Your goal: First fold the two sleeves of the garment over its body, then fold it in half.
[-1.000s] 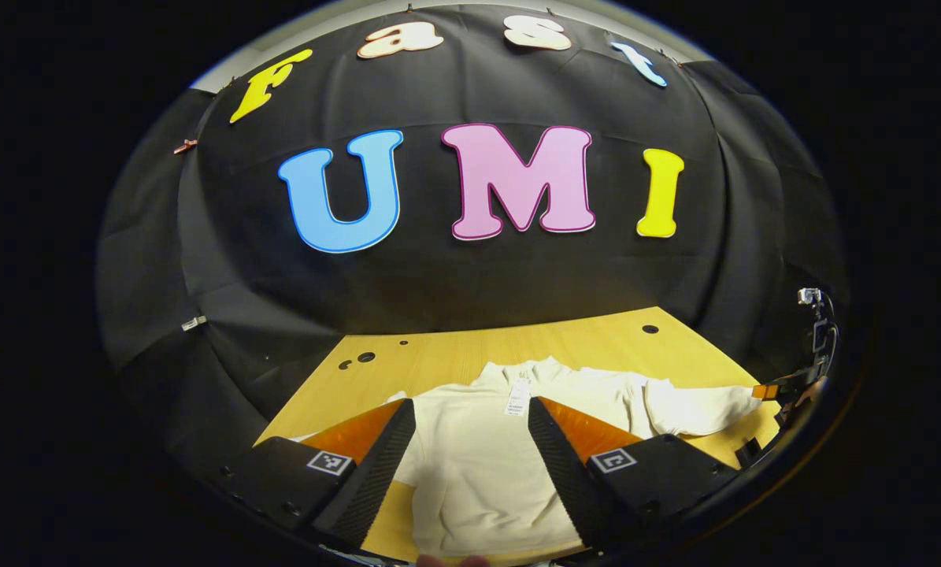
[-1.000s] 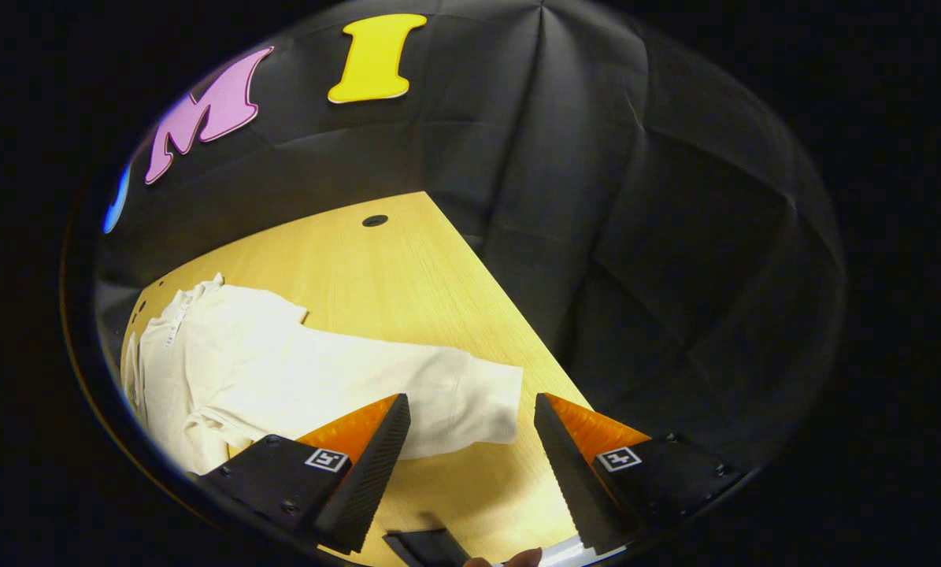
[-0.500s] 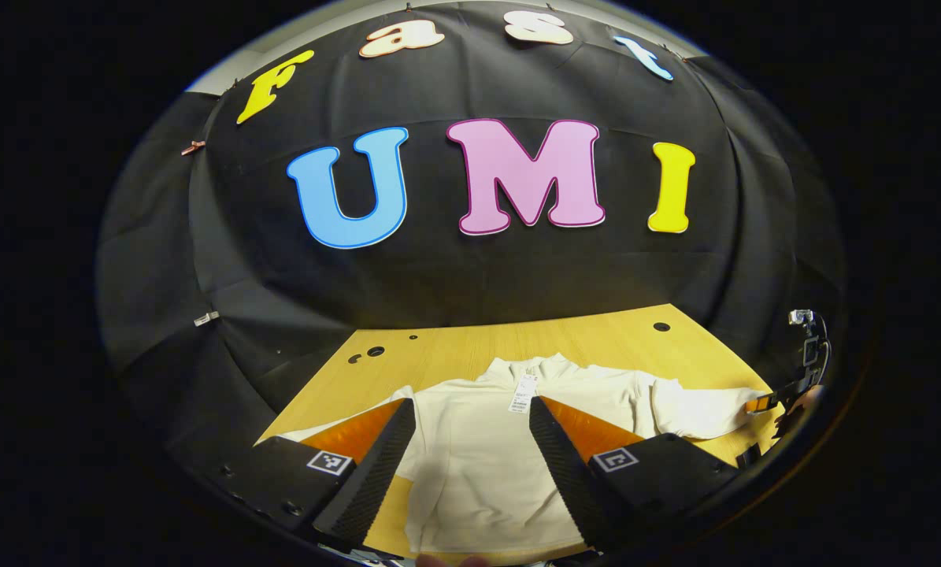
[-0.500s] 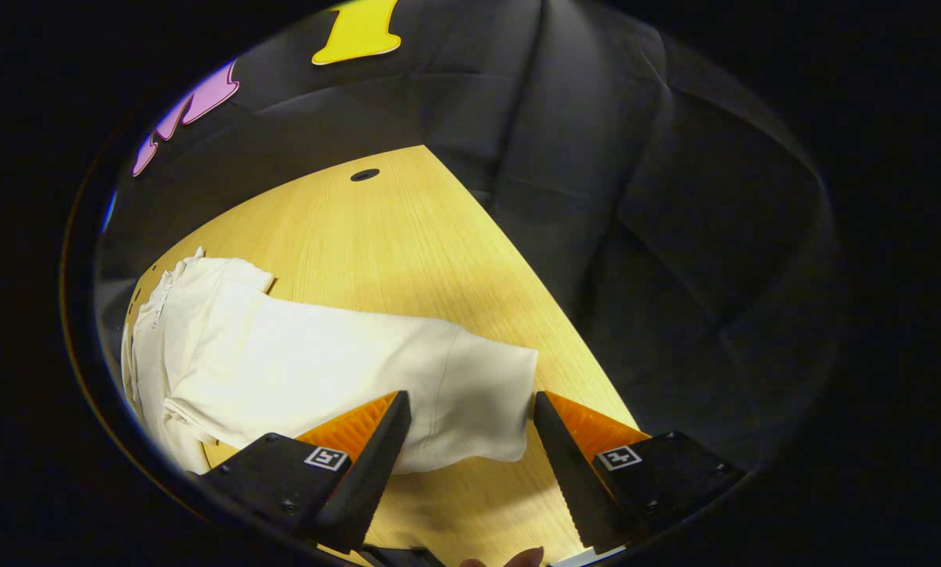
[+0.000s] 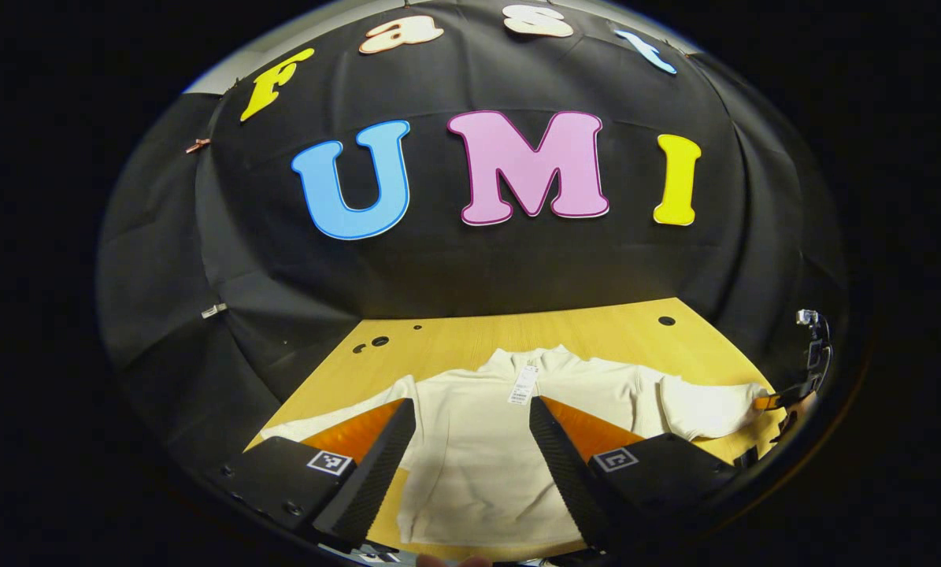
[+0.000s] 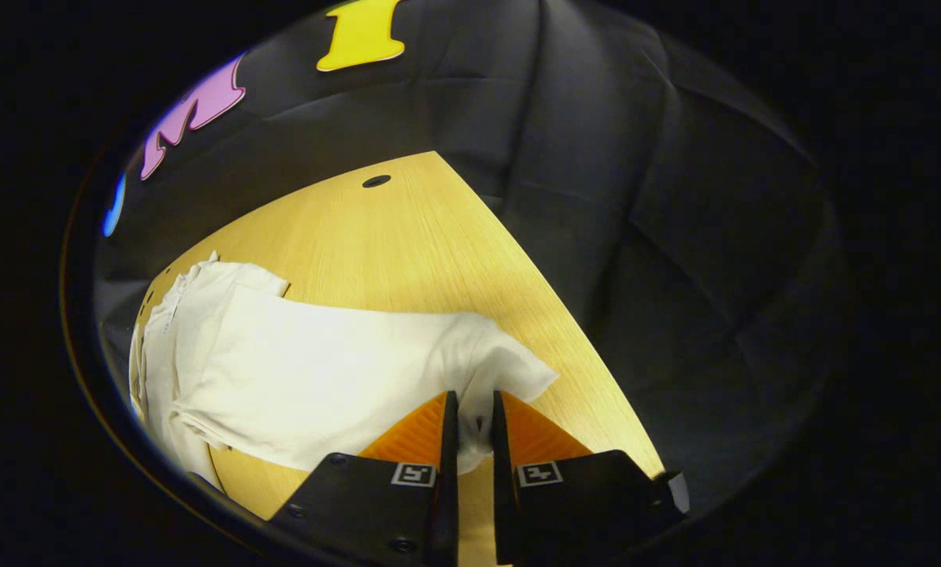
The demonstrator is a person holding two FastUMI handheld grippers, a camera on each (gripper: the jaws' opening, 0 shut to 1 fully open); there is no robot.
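Garment (image 5: 486,449) flat on the desk (image 6: 407,236); right tool (image 6: 470,413) pinches the sleeve (image 6: 501,370) cuff, left tool (image 5: 470,441) gapes — carry it low across the body.

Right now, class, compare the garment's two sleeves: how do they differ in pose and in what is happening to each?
The right sleeve has its cuff bunched and pinched between the right gripper's closed fingers; the left sleeve lies flat and untouched, partly behind the open left gripper. The right sleeve's end is puckered; the left sleeve's looks smooth. Both are cream and spread outward on the wooden table, neither folded over the body yet.
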